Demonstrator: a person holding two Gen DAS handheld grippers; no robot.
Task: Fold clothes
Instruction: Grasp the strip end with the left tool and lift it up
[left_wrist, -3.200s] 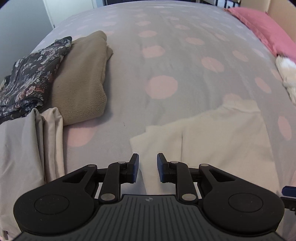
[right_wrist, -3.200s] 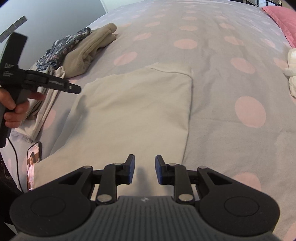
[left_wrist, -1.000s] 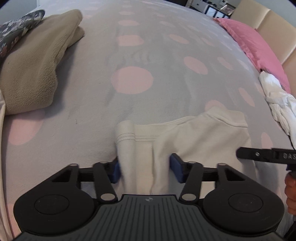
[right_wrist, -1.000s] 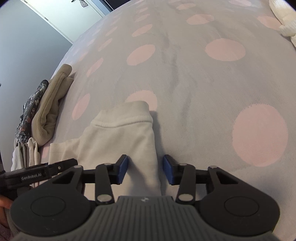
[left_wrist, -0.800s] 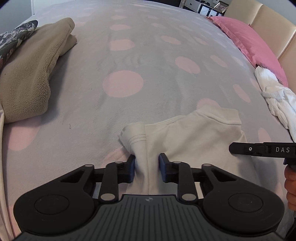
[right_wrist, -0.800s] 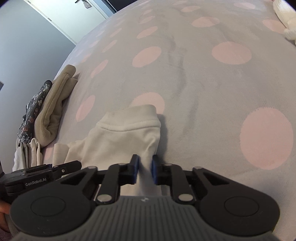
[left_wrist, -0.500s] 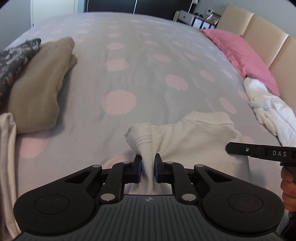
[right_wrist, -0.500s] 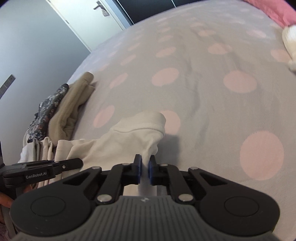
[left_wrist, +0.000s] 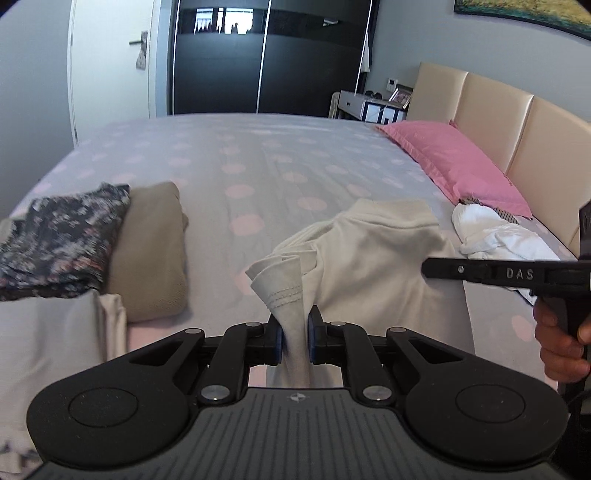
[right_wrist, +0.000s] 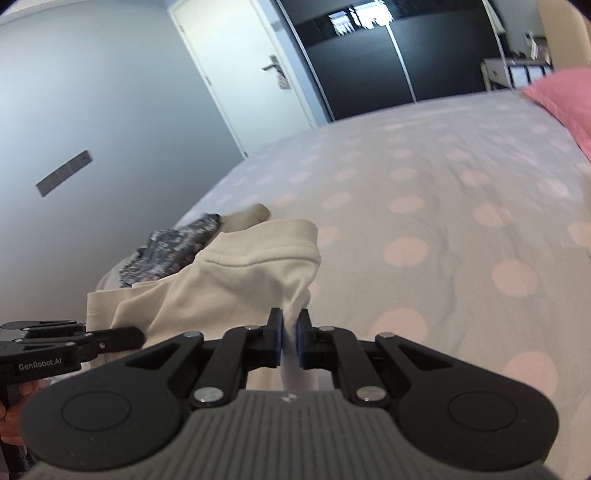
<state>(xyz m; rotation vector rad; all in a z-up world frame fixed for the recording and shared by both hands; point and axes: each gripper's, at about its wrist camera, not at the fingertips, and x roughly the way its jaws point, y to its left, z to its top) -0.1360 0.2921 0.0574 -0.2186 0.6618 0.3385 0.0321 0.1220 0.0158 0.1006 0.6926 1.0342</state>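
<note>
A cream top is lifted off the grey bed with pink dots. My left gripper is shut on its stitched sleeve end, which stands up between the pads. My right gripper is shut on the other corner of the cream top, below its ribbed hem. The cloth hangs stretched between both grippers. The right gripper's body shows at the right of the left wrist view; the left gripper's body shows at the left of the right wrist view.
At the left lie a folded tan fleece, a dark floral garment and a folded beige piece. A pink pillow, a crumpled white garment and a beige headboard are at the right.
Both grippers closed on the cream top's corners and then rose, lifting the cloth off the bed. Both views tilted up from the bed surface to show the room.
</note>
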